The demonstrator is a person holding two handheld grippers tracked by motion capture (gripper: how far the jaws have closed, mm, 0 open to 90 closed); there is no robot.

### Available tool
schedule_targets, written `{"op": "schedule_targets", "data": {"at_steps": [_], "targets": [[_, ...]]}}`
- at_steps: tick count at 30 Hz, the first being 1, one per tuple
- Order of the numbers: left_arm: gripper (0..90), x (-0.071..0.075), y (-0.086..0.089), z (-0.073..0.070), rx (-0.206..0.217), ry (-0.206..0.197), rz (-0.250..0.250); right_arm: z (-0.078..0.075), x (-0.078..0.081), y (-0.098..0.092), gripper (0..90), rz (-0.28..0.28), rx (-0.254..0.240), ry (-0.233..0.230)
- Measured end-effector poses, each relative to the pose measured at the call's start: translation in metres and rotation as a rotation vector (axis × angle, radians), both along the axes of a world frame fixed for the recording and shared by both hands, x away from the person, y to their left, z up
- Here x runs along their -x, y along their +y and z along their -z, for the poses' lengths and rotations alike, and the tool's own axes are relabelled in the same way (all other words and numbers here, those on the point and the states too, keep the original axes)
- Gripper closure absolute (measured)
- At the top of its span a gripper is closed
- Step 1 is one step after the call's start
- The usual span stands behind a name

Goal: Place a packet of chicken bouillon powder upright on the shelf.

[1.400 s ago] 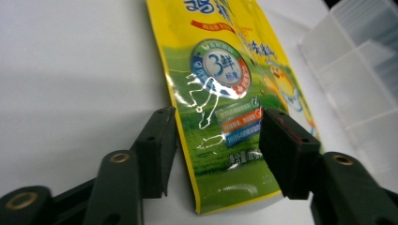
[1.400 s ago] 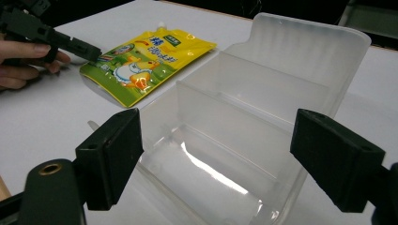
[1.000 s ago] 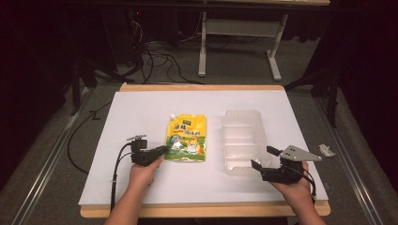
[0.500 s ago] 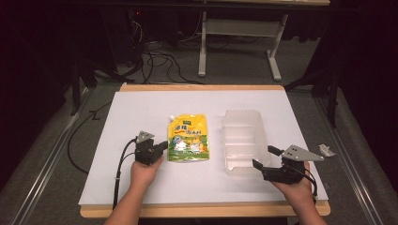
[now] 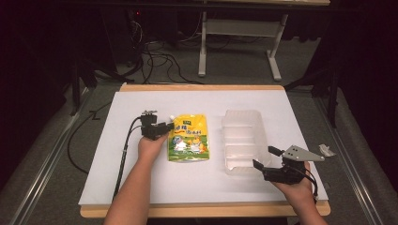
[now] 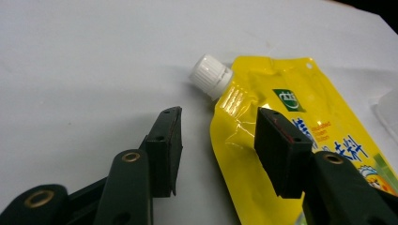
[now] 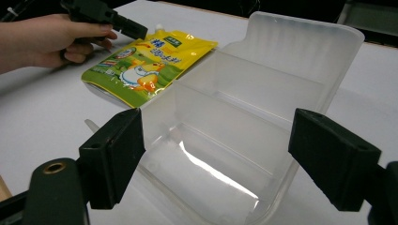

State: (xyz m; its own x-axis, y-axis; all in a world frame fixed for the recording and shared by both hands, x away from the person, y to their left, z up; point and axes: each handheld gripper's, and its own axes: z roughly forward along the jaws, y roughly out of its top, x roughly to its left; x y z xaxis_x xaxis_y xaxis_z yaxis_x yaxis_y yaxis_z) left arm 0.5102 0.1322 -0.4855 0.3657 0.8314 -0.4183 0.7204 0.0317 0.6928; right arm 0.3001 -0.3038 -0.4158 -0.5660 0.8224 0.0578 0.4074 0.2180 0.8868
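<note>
A yellow and green spouted pouch (image 5: 188,138) with a white screw cap (image 6: 211,76) lies flat on the white table. My left gripper (image 5: 162,127) is open at the pouch's upper left corner. Its jaws straddle the pouch's (image 6: 281,136) left edge just below the cap. A clear plastic tray (image 5: 241,140) with dividers sits right of the pouch. My right gripper (image 5: 265,158) is open at the tray's near right corner. The tray's (image 7: 263,108) near end lies between its wide-spread jaws, and the pouch (image 7: 145,63) lies beyond at the left.
The white sheet (image 5: 141,187) covers a wooden table. A small crumpled scrap (image 5: 325,150) lies near the right edge. A cable (image 5: 123,154) trails from the left gripper along the forearm. A desk frame (image 5: 239,37) and floor cables stand behind the table.
My left gripper has moved forward and right, from beside the pouch's lower left to its upper left corner by the cap. The right gripper has barely moved.
</note>
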Motion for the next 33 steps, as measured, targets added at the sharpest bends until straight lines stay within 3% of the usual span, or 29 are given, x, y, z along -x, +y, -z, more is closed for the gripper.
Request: {"op": "schedule_targets", "data": {"at_steps": [5,8,11,14,19,25,28,33], "targets": [[66.7,-0.001,0.003,0.002,0.063,0.042,0.055,0.001,0.0,0.002,18.9,-0.002,0.008,0.005],[74.0,0.001,0.001,0.001,0.041,0.032,0.064,0.001,0.0,0.004,19.0,-0.006,0.013,0.008],[87.3,0.003,-0.002,0.001,0.033,0.015,0.088,0.001,0.001,0.005,19.2,-0.007,0.015,0.006],[90.0,0.01,-0.009,-0.002,-0.029,-0.037,0.147,0.001,0.001,0.005,19.3,-0.007,0.014,0.004],[90.0,0.023,-0.018,-0.004,-0.098,-0.081,0.22,0.0,0.001,0.004,19.7,-0.001,0.006,0.009],[90.0,0.052,-0.022,-0.005,-0.129,-0.108,0.269,-0.002,0.003,0.005,20.0,-0.009,0.006,-0.004],[90.0,0.069,-0.018,-0.006,-0.142,-0.113,0.262,-0.003,0.004,0.006,20.0,-0.012,0.005,-0.004],[90.0,0.101,-0.006,-0.012,-0.134,-0.134,0.183,-0.003,0.005,0.008,20.1,-0.023,0.007,-0.012]]}}
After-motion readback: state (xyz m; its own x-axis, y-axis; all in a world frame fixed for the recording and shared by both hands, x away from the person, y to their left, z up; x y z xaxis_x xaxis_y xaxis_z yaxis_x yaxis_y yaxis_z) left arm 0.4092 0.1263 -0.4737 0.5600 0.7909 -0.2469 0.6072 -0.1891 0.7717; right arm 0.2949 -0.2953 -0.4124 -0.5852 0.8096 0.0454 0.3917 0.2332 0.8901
